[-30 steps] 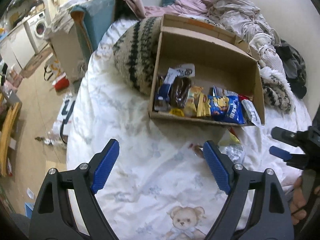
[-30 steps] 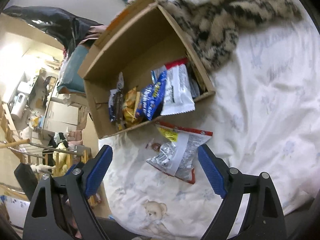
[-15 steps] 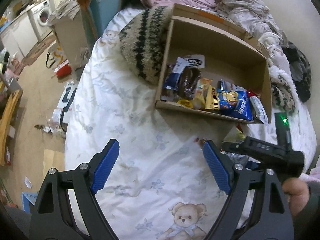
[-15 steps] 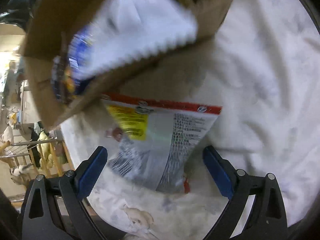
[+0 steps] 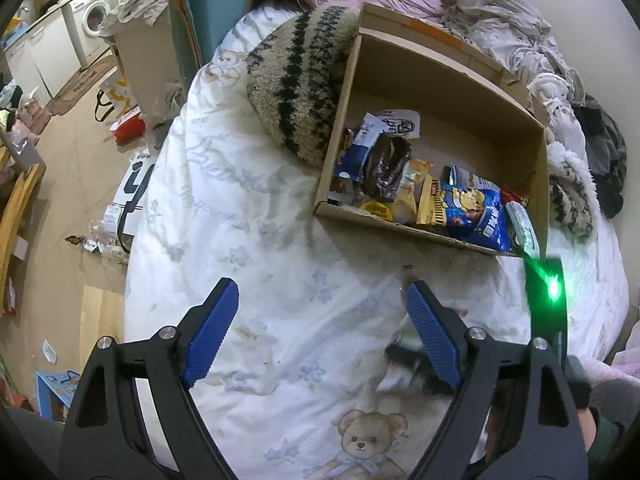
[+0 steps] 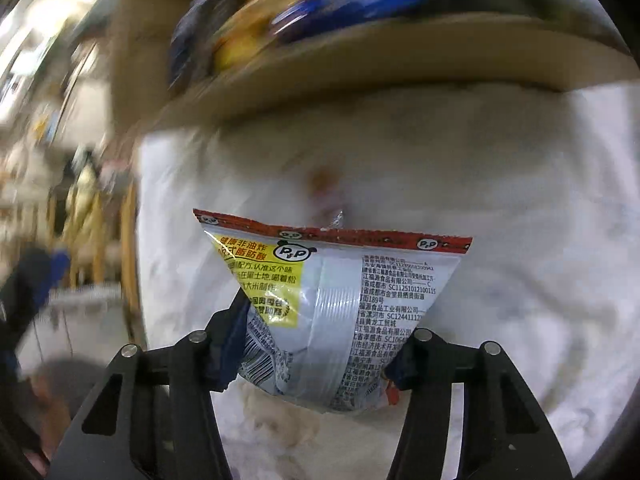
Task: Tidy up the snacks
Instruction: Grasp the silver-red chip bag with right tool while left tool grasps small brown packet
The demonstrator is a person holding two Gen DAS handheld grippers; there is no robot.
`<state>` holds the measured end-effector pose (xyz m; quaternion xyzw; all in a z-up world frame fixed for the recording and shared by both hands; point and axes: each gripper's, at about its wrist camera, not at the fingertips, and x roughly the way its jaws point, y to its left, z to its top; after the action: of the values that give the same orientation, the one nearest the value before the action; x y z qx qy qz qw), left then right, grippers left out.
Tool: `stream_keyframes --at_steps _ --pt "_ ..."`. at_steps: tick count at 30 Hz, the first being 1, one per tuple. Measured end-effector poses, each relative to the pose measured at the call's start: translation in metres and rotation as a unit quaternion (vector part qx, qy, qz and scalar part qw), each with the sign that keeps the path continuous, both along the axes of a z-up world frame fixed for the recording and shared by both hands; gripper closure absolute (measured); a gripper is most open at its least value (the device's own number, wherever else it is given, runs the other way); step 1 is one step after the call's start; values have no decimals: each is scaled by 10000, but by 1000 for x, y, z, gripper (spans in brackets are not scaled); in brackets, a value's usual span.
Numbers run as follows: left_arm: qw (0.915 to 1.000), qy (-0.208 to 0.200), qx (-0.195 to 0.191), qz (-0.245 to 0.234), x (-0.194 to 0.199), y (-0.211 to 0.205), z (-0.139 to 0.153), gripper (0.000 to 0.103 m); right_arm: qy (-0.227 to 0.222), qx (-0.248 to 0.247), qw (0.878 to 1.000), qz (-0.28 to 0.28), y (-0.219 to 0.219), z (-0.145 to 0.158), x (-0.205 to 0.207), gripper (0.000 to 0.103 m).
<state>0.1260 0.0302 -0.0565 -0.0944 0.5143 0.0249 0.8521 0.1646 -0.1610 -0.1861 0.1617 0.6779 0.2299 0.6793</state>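
My right gripper [image 6: 312, 344] just closed onto the silver red-edged snack packet [image 6: 340, 304], apparently pinched, near the brown cardboard snack box [image 5: 404, 220], my left gripper [image 5: 320, 332] wide open, empty, nearby.

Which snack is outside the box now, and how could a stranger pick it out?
On the white bear-print quilt, look just in front of the open cardboard box of snacks. There a silver snack packet is pinched between the right tool, whose jaws have just been closing. Its red top strip and yellow label mark it out.
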Motion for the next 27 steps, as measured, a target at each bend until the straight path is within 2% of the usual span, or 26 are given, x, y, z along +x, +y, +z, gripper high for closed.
stream_keyframes --at_steps 3,6,9,15,20,23,27 --pt "9999 23 -32 161 0 10 1 19 -161 64 9992 359 16 14 -16 46" --pt "9992 173 -116 348 1 18 -5 19 -177 103 9995 242 7 30 -25 46" --pt "9988 303 -193 342 4 16 -12 19 -324 -33 9995 -13 -17 53 -26 46" --pt "9985 502 -195 -83 5 -9 -25 19 -614 -264 9945 -810 -60 78 -26 46" --pt "9963 659 71 -550 10 -39 -41 19 -1166 -440 9836 -1304 -83 100 -31 46" --pt "9924 711 234 -974 16 -63 -48 19 -1138 -364 9788 -1661 -96 97 -31 46" --pt "9892 740 445 -1184 28 -88 -59 19 -910 -191 9764 -1948 -115 87 -27 46"
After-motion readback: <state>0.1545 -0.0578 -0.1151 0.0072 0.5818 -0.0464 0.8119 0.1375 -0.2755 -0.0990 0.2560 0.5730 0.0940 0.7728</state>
